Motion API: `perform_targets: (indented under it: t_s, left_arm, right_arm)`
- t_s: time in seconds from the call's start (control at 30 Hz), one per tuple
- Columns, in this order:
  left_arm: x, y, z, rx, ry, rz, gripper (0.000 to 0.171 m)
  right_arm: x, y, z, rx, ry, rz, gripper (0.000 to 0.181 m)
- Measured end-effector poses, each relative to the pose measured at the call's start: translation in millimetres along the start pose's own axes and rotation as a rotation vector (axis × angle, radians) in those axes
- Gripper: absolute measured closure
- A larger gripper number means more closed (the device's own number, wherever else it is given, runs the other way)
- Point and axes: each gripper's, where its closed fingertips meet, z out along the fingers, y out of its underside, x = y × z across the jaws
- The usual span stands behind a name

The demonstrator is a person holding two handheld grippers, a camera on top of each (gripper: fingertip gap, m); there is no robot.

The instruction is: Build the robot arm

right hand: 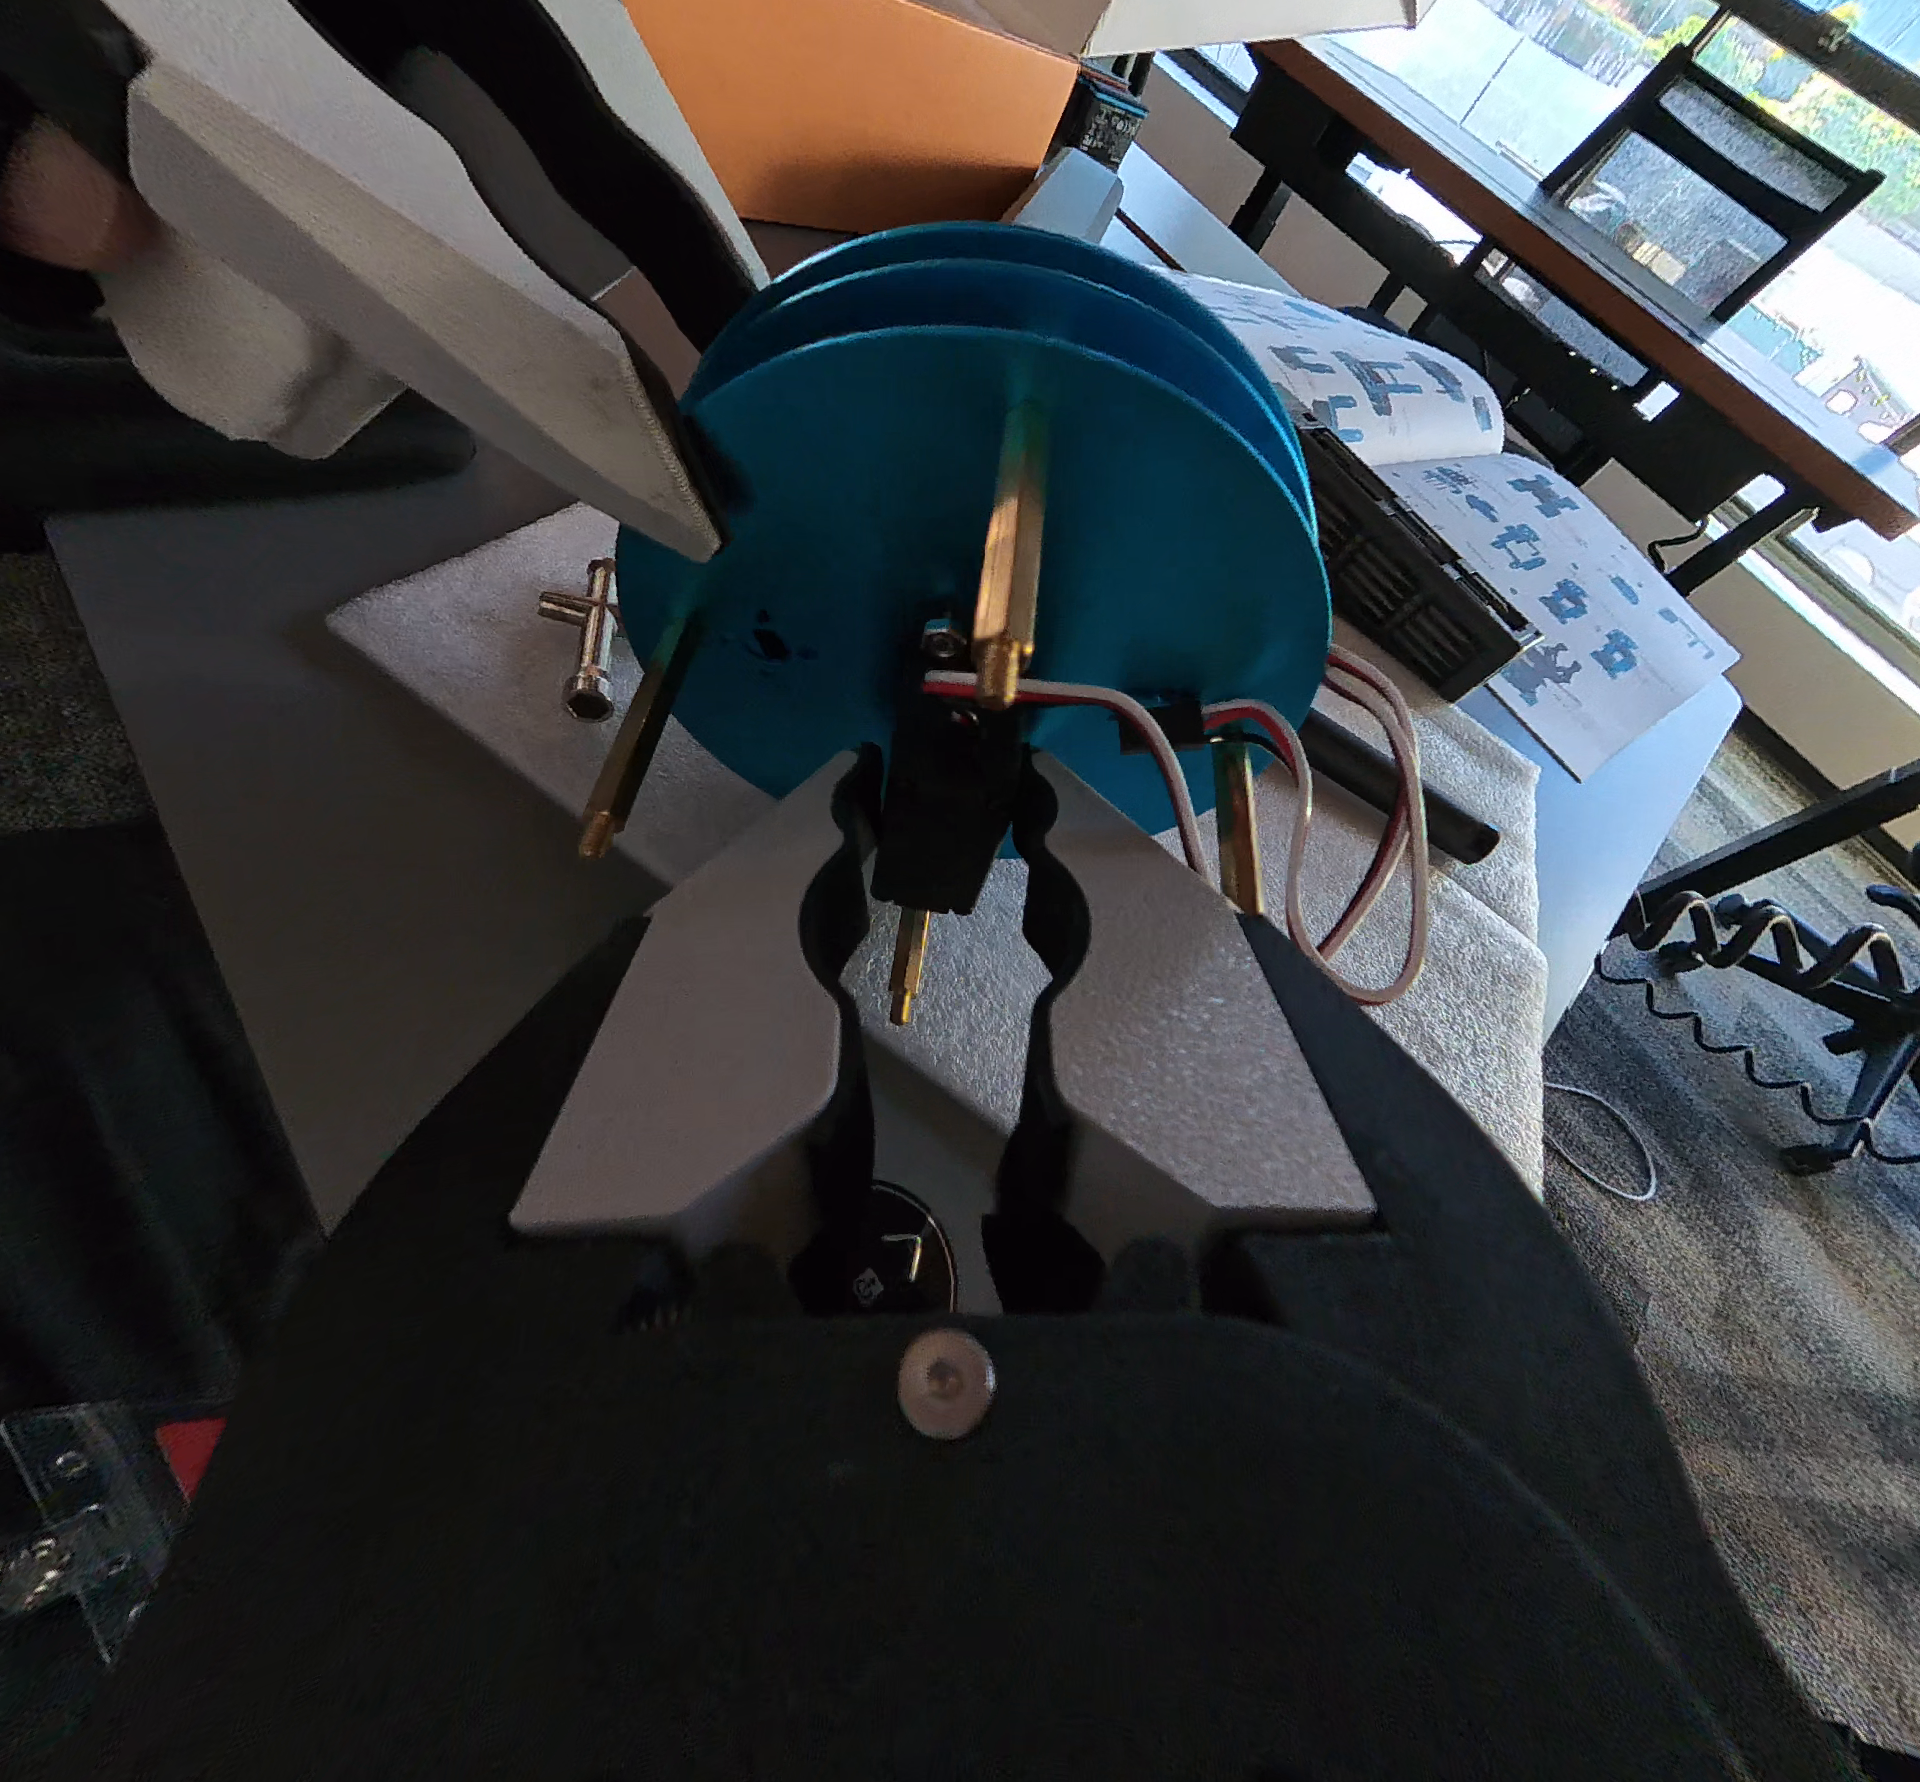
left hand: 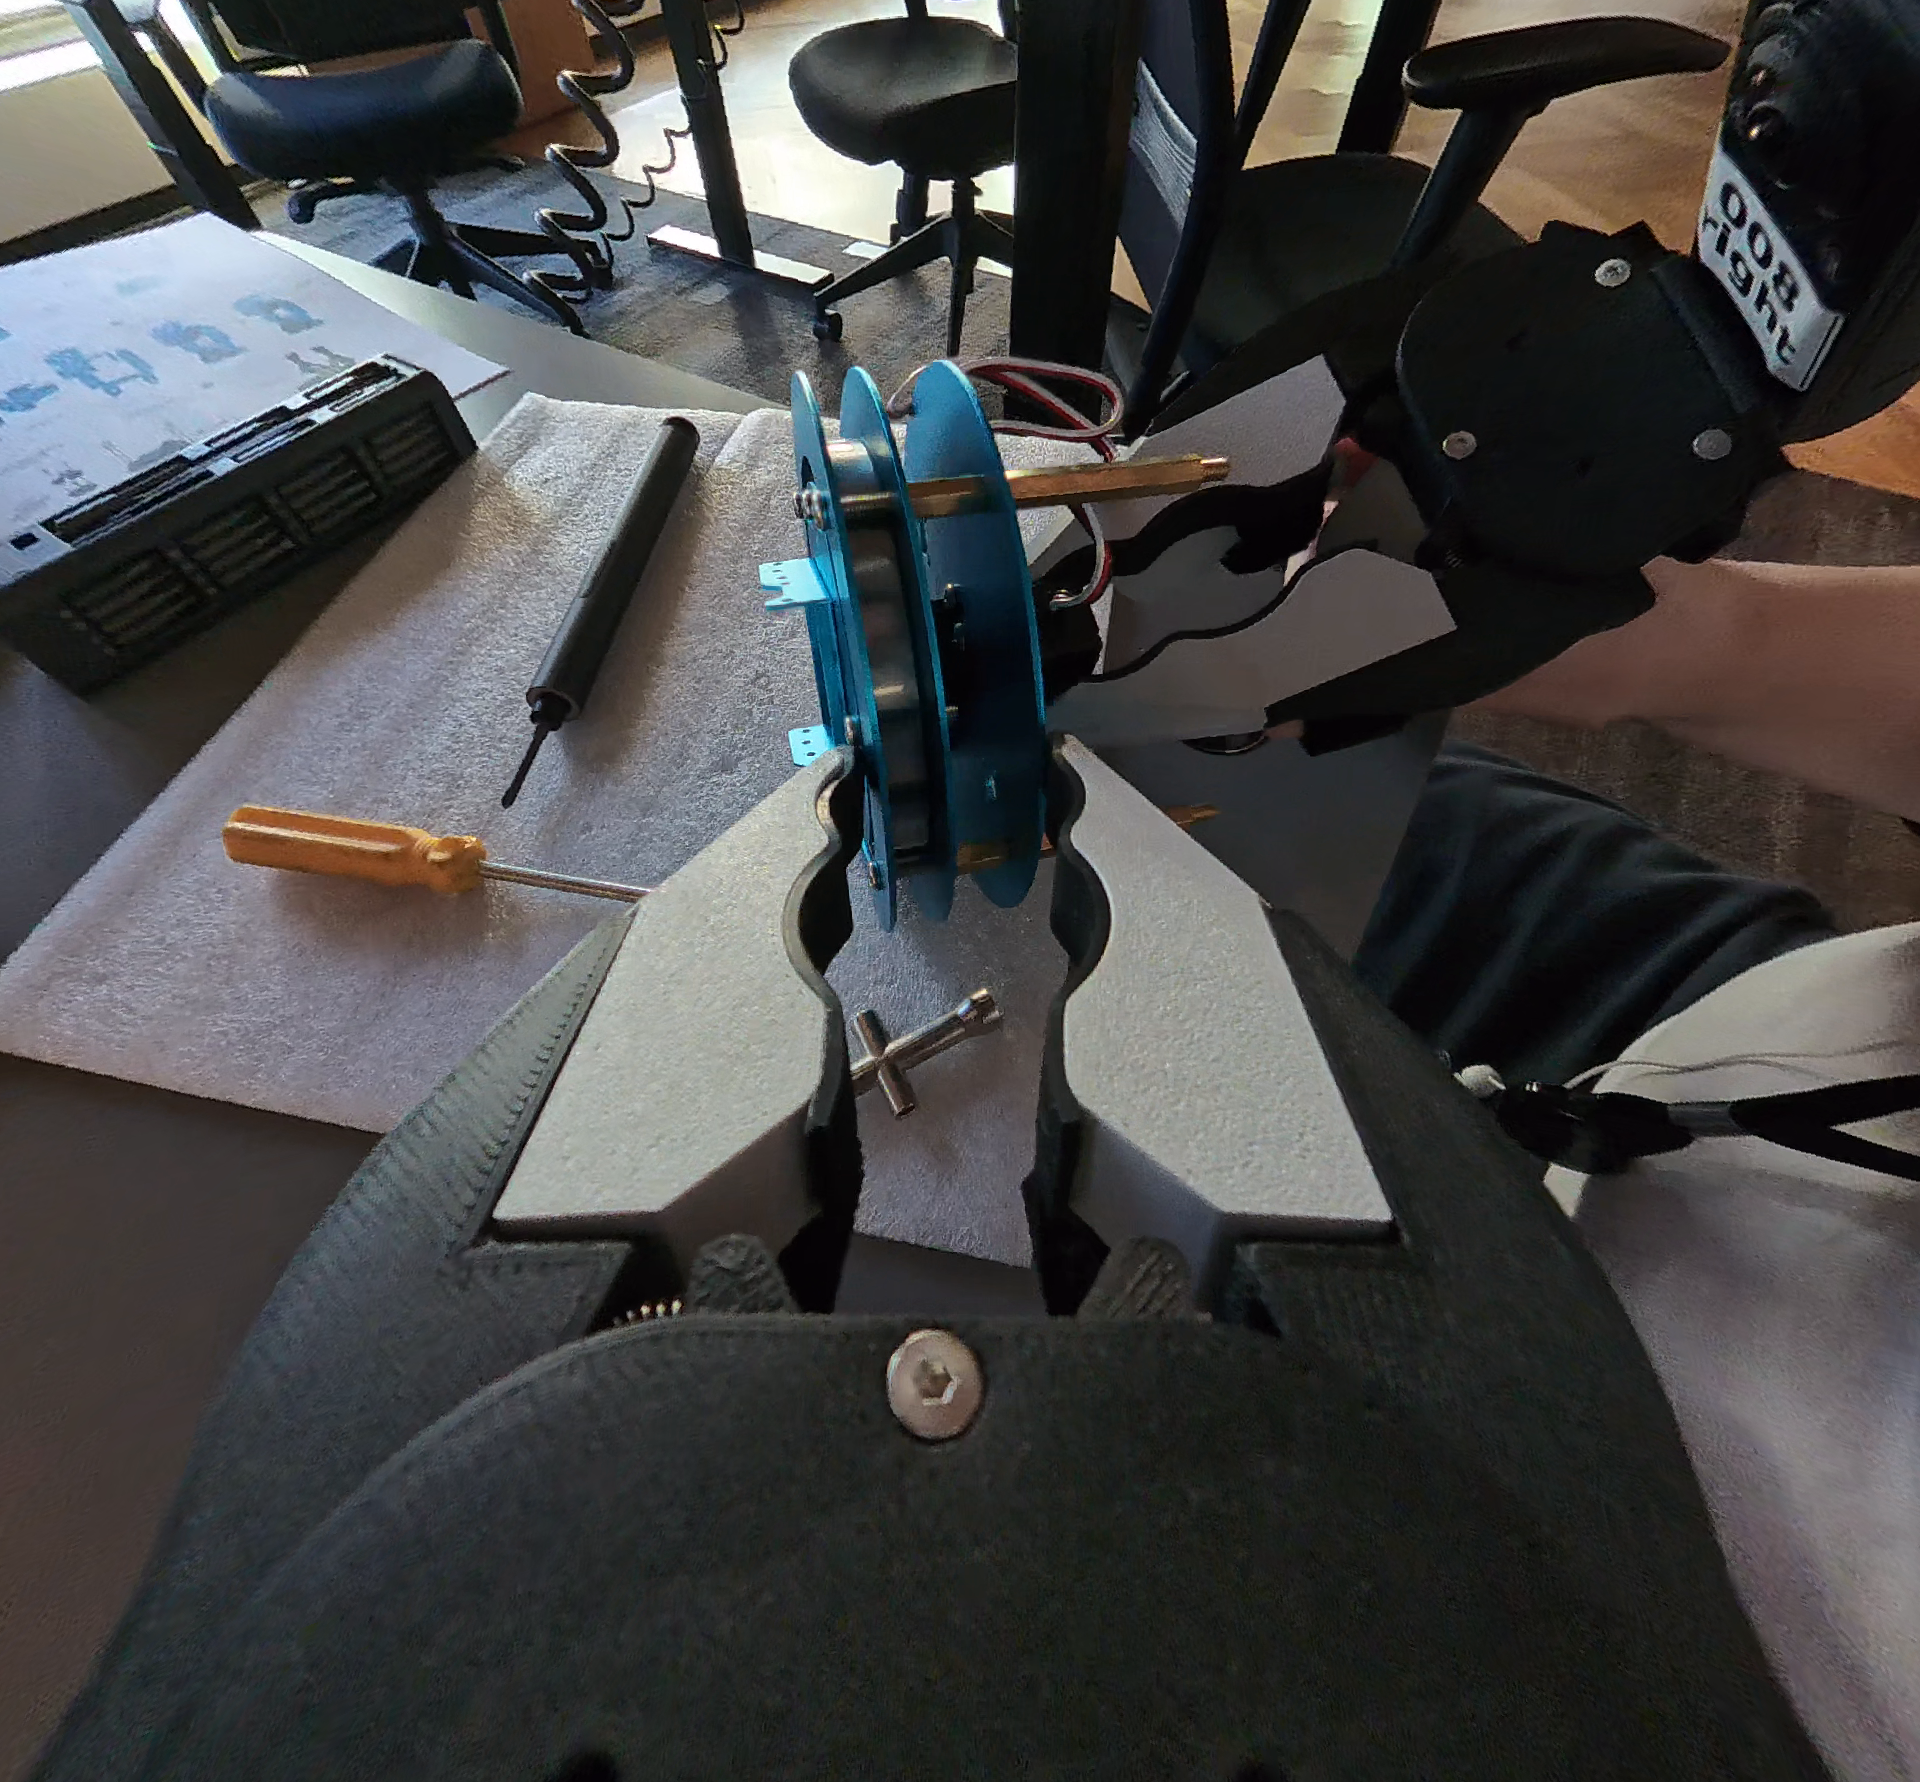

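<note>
Left wrist view: the left gripper (left hand: pixel 951 787), frame centre, pinches the stacked blue disc assembly (left hand: pixel 914 631) across its lower rims, held on edge above a white foam mat (left hand: pixel 343 797). The right gripper (left hand: pixel 1164 589) meets the assembly from the right. On the mat lie a yellow screwdriver (left hand: pixel 353 849), a black driver (left hand: pixel 613 569) and a cross wrench (left hand: pixel 920 1046).

Right wrist view: the right gripper (right hand: pixel 940 776), frame centre, clamps the black servo block (right hand: pixel 935 818) on the assembly's (right hand: pixel 873 527) face among brass standoffs (right hand: pixel 1008 537). The left gripper's finger (right hand: pixel 499 319) touches the disc rim, upper left.
</note>
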Motion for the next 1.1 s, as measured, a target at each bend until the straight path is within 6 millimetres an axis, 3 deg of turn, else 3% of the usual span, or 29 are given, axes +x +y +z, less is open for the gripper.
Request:
perform_targets:
  t_s: [0.53,0.73,0.83,1.0,1.1]
  left_arm:
    - [-0.9,3.2,-1.7,-0.008,0.004,-0.011,0.139]
    - [-1.8,2.5,-1.0,-0.007,0.007,-0.019,0.139]
    - [-1.3,1.7,0.0,-0.013,0.004,-0.013,0.139]
    - [-0.8,3.5,1.6,-0.034,0.000,-0.002,0.139]
    - [-1.8,4.3,1.7,-0.033,0.001,-0.012,0.139]
  right_arm:
    - [-0.1,-1.2,-1.4,-0.044,0.106,-0.259,0.155]
    - [-0.3,-1.4,-1.2,-0.036,0.076,-0.158,0.156]
    - [1.5,-0.1,-2.1,-0.058,0.127,-0.292,0.154]
    - [3.4,0.7,-3.3,-0.086,0.163,-0.375,0.153]
    - [3.5,0.0,-2.7,-0.086,0.160,-0.339,0.153]
